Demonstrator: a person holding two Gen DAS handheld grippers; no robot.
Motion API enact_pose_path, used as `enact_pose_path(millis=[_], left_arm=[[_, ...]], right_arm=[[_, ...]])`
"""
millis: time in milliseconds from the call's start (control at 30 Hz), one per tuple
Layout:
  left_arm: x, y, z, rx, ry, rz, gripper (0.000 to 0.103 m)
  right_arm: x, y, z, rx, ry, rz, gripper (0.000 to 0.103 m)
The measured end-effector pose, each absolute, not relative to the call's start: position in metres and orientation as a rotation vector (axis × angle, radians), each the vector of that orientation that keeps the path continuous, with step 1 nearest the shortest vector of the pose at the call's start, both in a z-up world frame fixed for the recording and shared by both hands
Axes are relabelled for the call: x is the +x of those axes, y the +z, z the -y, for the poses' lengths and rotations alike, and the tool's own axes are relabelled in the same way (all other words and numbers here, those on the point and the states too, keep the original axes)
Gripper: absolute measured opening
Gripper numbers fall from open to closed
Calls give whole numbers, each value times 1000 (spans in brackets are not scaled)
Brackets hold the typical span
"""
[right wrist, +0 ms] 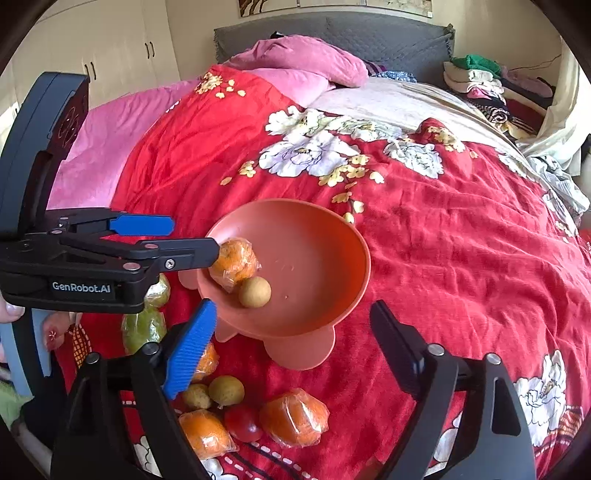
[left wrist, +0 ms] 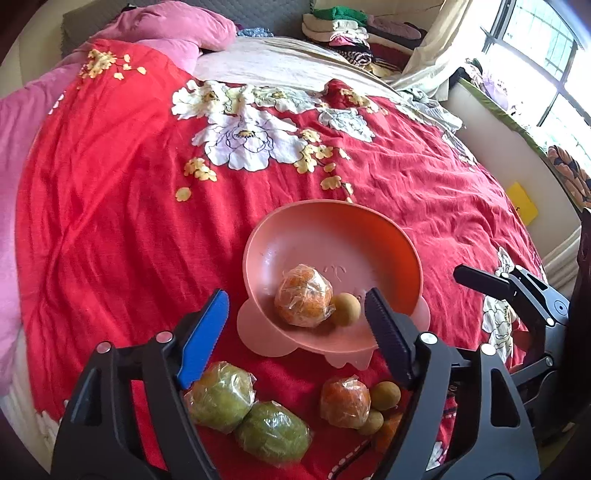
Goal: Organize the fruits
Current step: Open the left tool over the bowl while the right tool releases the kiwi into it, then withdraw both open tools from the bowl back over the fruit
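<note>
A salmon-pink bowl [left wrist: 332, 218] [right wrist: 332, 221] stands on the red flowered bedspread. It holds a plastic-wrapped orange [left wrist: 303, 295] [right wrist: 234, 264] and a small round tan fruit [left wrist: 345, 309] [right wrist: 255, 291]. My left gripper [left wrist: 295, 295] [right wrist: 192, 238] hangs open over the bowl's near side, holding nothing. My right gripper [right wrist: 291, 306] is open and empty beside it; one black finger [left wrist: 480, 280] shows in the left wrist view. In front of the bowl lie two wrapped green fruits [left wrist: 221, 397], wrapped oranges [left wrist: 345, 402] [right wrist: 295, 417], a red tomato [right wrist: 243, 422] and small tan fruits [left wrist: 385, 395] [right wrist: 227, 389].
The red bedspread [left wrist: 110, 221] stretches wide beyond the bowl. Pink pillows [right wrist: 306, 55] and a grey headboard [right wrist: 388, 33] are at the far end, with folded clothes [left wrist: 347, 33] in the far right corner. A window [left wrist: 546, 55] is on the right. A person's fingers [right wrist: 11, 310] hold the left gripper.
</note>
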State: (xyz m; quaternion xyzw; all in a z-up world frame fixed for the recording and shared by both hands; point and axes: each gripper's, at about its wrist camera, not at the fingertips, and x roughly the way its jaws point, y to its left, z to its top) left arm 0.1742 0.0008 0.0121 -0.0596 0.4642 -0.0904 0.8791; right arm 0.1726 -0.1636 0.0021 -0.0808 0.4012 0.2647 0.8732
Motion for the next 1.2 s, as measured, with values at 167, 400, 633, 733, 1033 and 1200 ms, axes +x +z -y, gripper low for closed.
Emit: enact_pose_path(millis=[167, 400, 633, 733, 1033, 1200], left_arm=[[167, 21, -2, -116, -171, -941, 77], [158, 30, -5, -122, -159, -919, 81], [148, 37, -8, -124, -146, -904, 87], [143, 40, -12, -132, -138, -896, 88], [132, 46, -26, -159, -115, -880, 89], [124, 46, -31, -161, -104, -877, 89]], right_arm=[[168, 7, 168, -159, 529, -823, 93], [163, 14, 175, -149, 508, -807, 96], [156, 23, 180, -142, 493, -787, 98], [152, 27, 183, -139, 488, -777, 98], [140, 33, 189, -133, 486, -765, 98], [133, 34, 190, -131, 490, -762, 98]])
